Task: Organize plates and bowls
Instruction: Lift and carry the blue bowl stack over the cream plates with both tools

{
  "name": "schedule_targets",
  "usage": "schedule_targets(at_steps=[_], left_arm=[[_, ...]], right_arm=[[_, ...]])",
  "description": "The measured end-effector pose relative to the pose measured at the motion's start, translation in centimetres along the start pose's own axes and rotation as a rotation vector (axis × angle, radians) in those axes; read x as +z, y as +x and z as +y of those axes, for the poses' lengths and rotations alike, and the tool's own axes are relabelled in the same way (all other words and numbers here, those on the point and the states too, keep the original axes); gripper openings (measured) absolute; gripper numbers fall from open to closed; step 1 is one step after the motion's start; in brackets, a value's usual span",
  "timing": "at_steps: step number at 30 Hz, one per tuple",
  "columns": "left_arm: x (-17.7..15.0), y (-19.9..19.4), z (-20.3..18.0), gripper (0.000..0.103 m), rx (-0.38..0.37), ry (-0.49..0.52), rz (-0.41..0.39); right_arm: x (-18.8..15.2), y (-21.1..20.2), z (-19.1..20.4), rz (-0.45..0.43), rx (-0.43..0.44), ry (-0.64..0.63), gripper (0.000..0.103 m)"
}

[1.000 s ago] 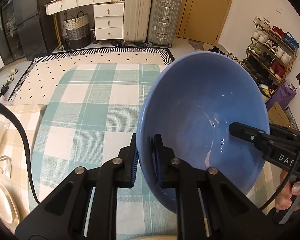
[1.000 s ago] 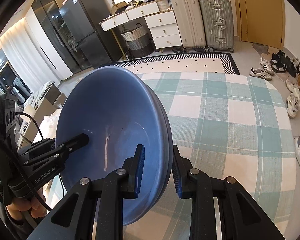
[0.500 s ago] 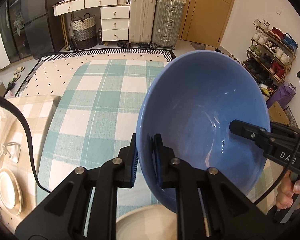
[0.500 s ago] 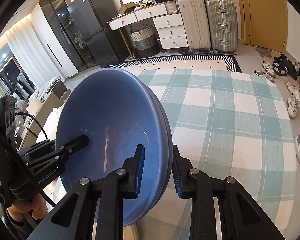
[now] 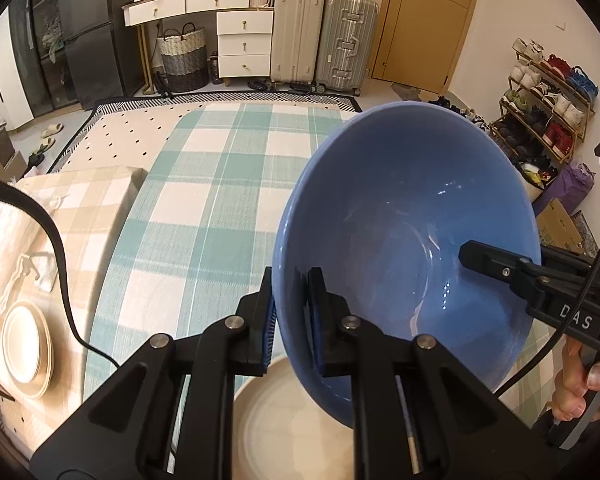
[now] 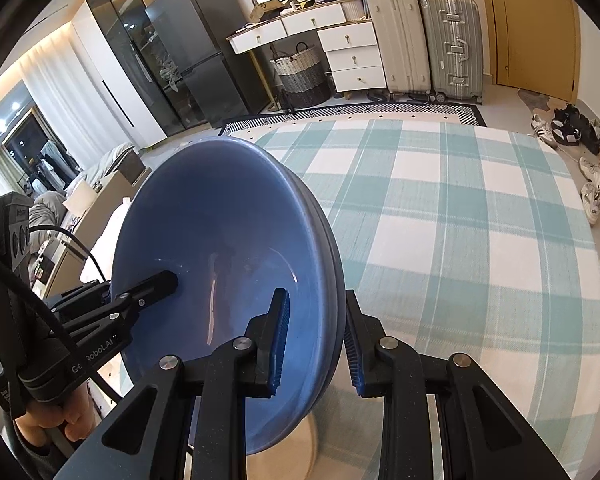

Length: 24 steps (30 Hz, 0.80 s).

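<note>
Blue bowls (image 6: 224, 280), seemingly two nested, hang between both tongs: left tongs (image 5: 290, 320) pinch one rim, right tongs (image 6: 316, 336) pinch the opposite rim. Cream plate (image 5: 284, 420) lies directly beneath; lower both evenly, keeping level.

Two suitcases (image 5: 324, 36) by white drawers (image 5: 244, 44), wooden door (image 5: 424, 24), shoe rack (image 5: 548, 108), black fridge (image 6: 196, 52).
</note>
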State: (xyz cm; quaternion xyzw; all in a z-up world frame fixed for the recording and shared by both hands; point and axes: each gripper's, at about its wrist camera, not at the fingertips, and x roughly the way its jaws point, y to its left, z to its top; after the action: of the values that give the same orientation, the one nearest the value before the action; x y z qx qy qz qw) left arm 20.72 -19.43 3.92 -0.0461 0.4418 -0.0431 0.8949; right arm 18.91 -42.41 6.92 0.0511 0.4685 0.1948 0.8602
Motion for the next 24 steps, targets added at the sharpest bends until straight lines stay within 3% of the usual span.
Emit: schedule_targets(at_steps=[24], left_arm=[[-11.5, -5.7, 2.8, 0.011, 0.041, -0.030, 0.026]], right_arm=[[-9.4, -1.0, 4.9, 0.084, 0.024, -0.039, 0.027]])
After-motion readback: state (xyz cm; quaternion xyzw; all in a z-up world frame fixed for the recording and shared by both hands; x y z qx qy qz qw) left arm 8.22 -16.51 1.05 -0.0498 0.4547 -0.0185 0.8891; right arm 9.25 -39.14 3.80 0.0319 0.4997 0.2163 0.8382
